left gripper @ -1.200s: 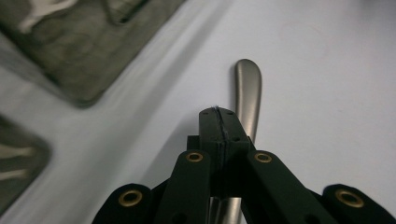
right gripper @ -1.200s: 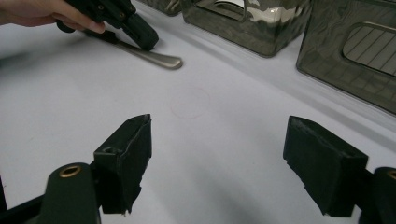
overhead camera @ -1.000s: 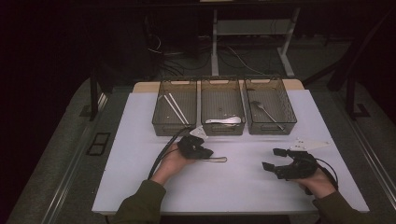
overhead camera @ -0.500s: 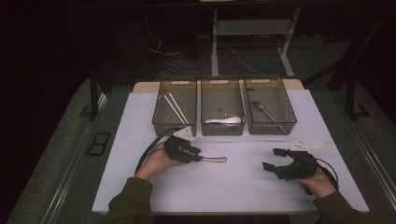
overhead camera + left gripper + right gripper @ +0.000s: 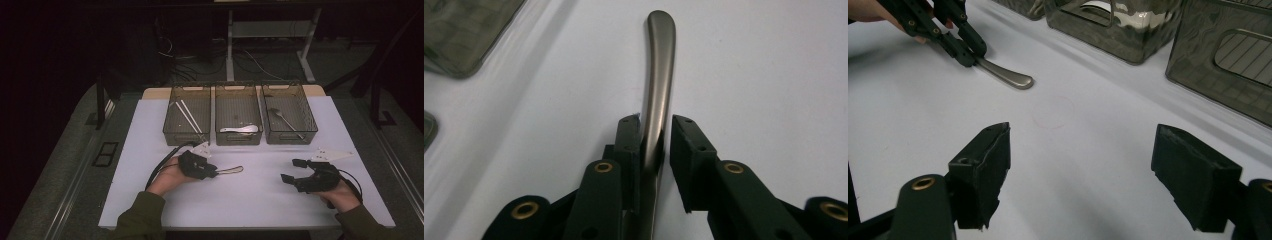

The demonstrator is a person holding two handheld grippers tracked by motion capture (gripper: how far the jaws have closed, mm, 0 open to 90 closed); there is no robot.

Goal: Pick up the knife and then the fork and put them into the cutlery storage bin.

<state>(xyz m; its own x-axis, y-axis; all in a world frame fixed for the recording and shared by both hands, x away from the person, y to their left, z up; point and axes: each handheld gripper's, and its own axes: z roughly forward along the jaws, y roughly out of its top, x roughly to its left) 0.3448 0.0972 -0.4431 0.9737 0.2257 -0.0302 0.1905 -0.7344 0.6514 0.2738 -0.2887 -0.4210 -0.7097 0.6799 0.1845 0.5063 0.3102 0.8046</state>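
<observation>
- Two grippers: left gripper (image 5: 212, 172) fingers (image 5: 629, 150) just opened — metal utensil handle (image 5: 659, 85) lies between, ungripped.
- Right gripper (image 5: 290, 171) fingers spread, empty.
- Step judged: regrasp; closing is required next.

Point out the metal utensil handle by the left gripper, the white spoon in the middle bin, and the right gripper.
Metal utensil handle (image 5: 659, 75): left gripper view, mid-shaft ahead of the fingers.
White spoon (image 5: 241, 129): high view, middle of the spoon.
Right gripper (image 5: 293, 170): high view, gap between its open fingers.
</observation>
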